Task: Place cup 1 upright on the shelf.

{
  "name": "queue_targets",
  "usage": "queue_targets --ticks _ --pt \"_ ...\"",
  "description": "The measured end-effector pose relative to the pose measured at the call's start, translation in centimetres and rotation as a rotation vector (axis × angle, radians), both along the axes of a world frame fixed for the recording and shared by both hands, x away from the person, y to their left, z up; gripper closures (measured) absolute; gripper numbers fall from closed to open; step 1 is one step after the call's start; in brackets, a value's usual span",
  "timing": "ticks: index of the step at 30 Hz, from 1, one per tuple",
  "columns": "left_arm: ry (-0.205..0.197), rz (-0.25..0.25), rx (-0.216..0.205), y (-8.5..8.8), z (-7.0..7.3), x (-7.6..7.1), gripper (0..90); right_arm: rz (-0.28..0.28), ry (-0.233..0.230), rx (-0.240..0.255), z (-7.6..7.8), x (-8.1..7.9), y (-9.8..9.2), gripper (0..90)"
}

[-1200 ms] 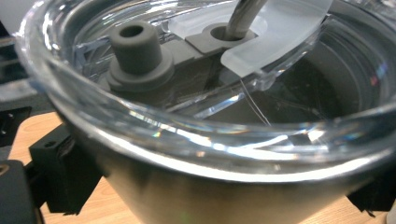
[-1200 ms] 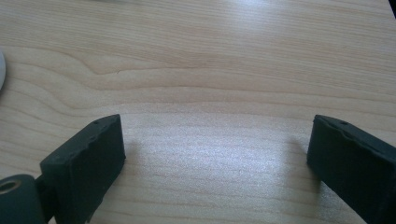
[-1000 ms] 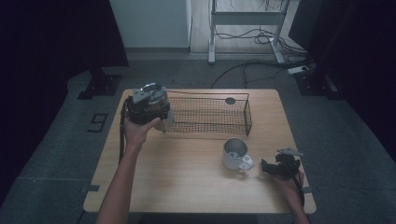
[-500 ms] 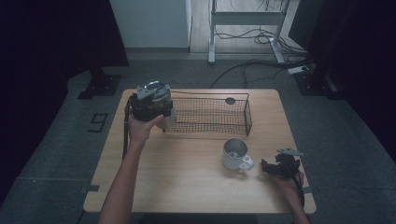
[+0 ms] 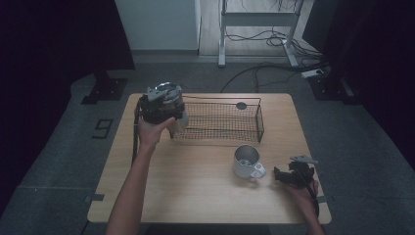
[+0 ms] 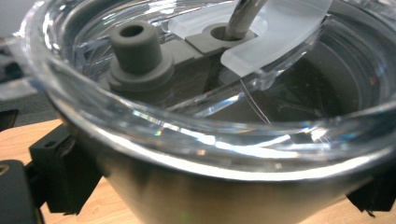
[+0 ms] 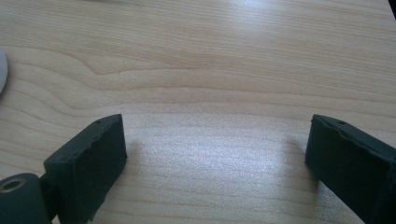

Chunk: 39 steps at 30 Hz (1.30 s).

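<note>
Left tongs (image 5: pixel 164 105) clamp a steel tumbler (image 6: pixel 196 186) with a clear lid (image 6: pixel 140 116), held aloft at ten o'clock over the table (image 5: pixel 195 196), just at the nine-o'clock end of the wire basket (image 5: pixel 220 122). Right tongs (image 5: pixel 288 176) rest spread and empty at four o'clock, near a white mug (image 5: pixel 246 161). By the look of it, the tumbler is lifted but not yet placed; setting it into the basket, then the mug, appears to remain.
</note>
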<state>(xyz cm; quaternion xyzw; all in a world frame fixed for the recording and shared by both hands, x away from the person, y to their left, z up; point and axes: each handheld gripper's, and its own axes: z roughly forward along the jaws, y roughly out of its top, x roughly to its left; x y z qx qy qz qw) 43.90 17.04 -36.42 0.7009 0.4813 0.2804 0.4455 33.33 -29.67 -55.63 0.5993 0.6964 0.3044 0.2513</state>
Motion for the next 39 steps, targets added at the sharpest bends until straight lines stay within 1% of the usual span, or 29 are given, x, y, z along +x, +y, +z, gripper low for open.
queue_targets --ticks 3,10,20,22,28,30,33,34,37,39 --pt "-0.001 0.003 0.011 -0.2 0.1 0.4 4.2 0.000 0.000 0.000 0.0 0.0 0.0 5.2" --pt "0.006 0.002 0.015 -1.0 0.0 1.1 4.2 0.001 0.000 0.000 0.0 0.0 0.0 5.4" --pt "0.015 -0.002 0.011 -1.3 -0.2 1.9 4.2 0.002 -0.002 0.002 0.0 0.0 0.0 5.6" --pt "0.016 -0.002 0.001 -1.4 -0.1 2.3 4.2 0.003 -0.002 0.002 0.0 0.0 0.0 5.6" --pt "0.017 -0.001 0.004 -1.8 0.0 2.8 4.2 0.004 -0.002 0.002 0.0 0.0 0.0 5.7" --pt "0.018 0.000 -0.004 -1.9 -0.1 3.2 4.2 0.004 -0.002 0.002 0.0 0.0 0.0 5.7" --pt "0.026 0.000 0.000 -2.1 -0.1 3.5 4.2 0.004 -0.002 0.002 0.0 0.0 0.0 5.7" --pt "0.026 0.007 -0.002 -2.2 -0.1 3.8 4.2 0.004 -0.002 0.002 0.0 0.0 0.0 5.7" --pt "0.027 0.005 -0.005 -2.4 0.0 4.1 4.2 0.004 -0.002 0.002 0.0 0.0 0.0 5.7" --pt "0.027 0.005 0.001 -2.5 0.1 4.4 4.2 0.004 -0.002 0.002 0.0 0.0 0.0 5.7"
